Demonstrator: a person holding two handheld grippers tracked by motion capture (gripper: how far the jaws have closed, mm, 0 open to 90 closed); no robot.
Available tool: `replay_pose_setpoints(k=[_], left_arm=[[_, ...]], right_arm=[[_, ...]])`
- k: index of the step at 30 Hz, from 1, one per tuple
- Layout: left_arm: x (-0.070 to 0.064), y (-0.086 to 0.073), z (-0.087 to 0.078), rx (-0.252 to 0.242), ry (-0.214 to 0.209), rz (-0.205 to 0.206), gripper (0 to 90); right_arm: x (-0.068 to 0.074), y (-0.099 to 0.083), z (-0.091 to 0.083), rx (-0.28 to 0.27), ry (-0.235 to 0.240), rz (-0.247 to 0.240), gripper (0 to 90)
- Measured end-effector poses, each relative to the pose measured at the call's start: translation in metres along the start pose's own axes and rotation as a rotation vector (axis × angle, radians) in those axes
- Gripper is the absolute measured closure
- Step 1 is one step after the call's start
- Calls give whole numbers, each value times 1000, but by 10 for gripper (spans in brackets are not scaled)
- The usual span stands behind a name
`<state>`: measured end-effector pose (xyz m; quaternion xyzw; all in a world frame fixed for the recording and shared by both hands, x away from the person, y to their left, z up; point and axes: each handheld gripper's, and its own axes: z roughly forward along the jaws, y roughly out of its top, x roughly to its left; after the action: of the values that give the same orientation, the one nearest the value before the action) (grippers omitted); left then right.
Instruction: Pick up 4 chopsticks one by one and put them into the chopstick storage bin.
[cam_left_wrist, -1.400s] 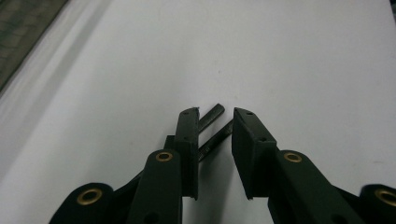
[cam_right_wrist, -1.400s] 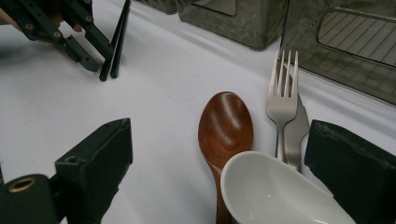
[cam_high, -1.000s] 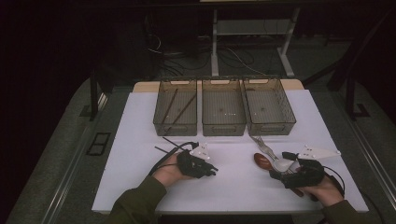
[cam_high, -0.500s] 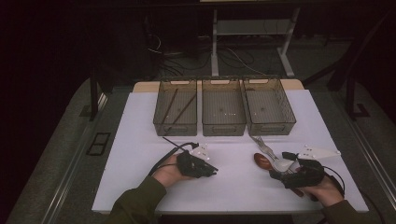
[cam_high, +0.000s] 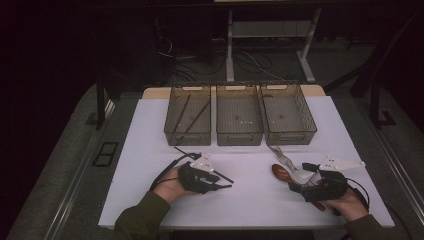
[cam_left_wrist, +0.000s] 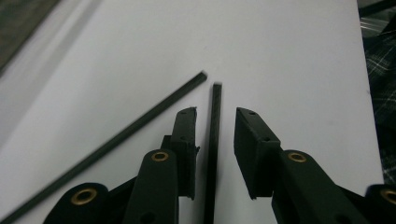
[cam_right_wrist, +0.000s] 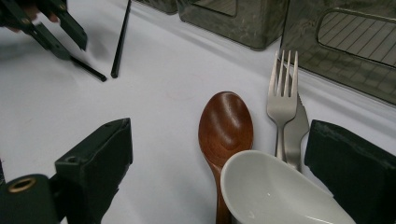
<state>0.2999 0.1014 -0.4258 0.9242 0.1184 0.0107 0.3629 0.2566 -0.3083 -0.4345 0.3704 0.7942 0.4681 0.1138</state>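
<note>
The left gripper (cam_high: 220, 181) lies low on the white worktop (cam_high: 150, 150) toward its near edge, left of the middle, with the jaws parted a little. In the left gripper view one black chopstick (cam_left_wrist: 214, 140) runs straight up the gap between them, closer to one jaw than the other and apparently clamped by neither; it looks lined up for a pinch. A second chopstick (cam_left_wrist: 116, 140) lies at a slant just beside it, their far tips close together but apart.

The right gripper (cam_high: 305, 181) sits near the worktop's near right corner. Its jaws stand wide apart and hold nothing. Between them, in the right gripper view, lie a brown wooden spoon (cam_right_wrist: 225, 128), a white spoon (cam_right_wrist: 275, 193) overlapping the wooden one's handle, and a metal fork (cam_right_wrist: 282, 100) resting on a knife (cam_right_wrist: 297, 130). The wide opening suits straddling this small heap, probably to pick one piece.

Three mesh bins stand in a row along the far edge. The left bin (cam_high: 188, 115) already has dark sticks in it, which suggests sorting cutlery by kind; the middle bin (cam_high: 239, 115) and right bin (cam_high: 288, 114) look empty, though the dim light makes this uncertain.

The near ends of the chopsticks are cut off by the frame, the wooden spoon's handle goes under the white one, and the knife is mostly covered by the fork.
</note>
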Motion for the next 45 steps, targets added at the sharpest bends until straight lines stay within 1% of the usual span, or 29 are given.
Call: replay_pose_setpoints(k=[1, 3, 5, 6, 7, 9, 10, 12, 13, 16, 20, 22, 27, 35, 41, 45], left_arm=[[-1, -6, -6, -12, 6, -12, 672], [-3, -18, -15, -18, 26, -30, 664], [-4, -30, -23, -8, 47, -50, 664], [-5, -35, -26, -19, 54, -75, 665], [-5, -40, -29, -11, 59, -72, 669], [-6, -46, -32, -12, 67, -85, 677], [-5, -48, -32, -11, 66, -87, 678], [-4, -48, -32, -16, 69, -92, 684], [-3, -48, -31, -11, 65, -84, 693], [-2, -49, -28, 0, 60, -86, 712], [0, -50, -26, -2, 52, -92, 750], [1, -51, -24, 5, 43, -90, 766], [2, -52, -24, 1, 37, -78, 817], [3, -52, -24, -6, 5, -50, 841], [4, -52, -25, -12, -14, -64, 848], [4, -50, -27, -15, -20, -56, 848]], right_arm=[[0, 0, 0, 1, 0, -1, 73], [0, 0, 0, -1, 1, -2, 74], [1, 0, 0, -2, 2, -4, 74], [1, 0, 0, 0, 4, -6, 74], [2, 0, 1, 3, 0, -11, 74], [4, 0, 1, 2, -21, -23, 152], [5, 0, 2, -1, -27, -33, 144], [6, 1, 3, 4, -25, -33, 135], [6, 1, 3, 7, -31, -33, 135], [6, 0, 3, 10, -34, -45, 134], [6, 0, 3, 12, -28, -48, 134], [6, -1, 3, 17, -28, -47, 134], [6, -1, 4, 18, -35, -44, 134], [6, -1, 4, 20, -37, -44, 134], [6, -1, 4, 20, -37, -44, 134], [6, -1, 4, 20, -38, -44, 134]])
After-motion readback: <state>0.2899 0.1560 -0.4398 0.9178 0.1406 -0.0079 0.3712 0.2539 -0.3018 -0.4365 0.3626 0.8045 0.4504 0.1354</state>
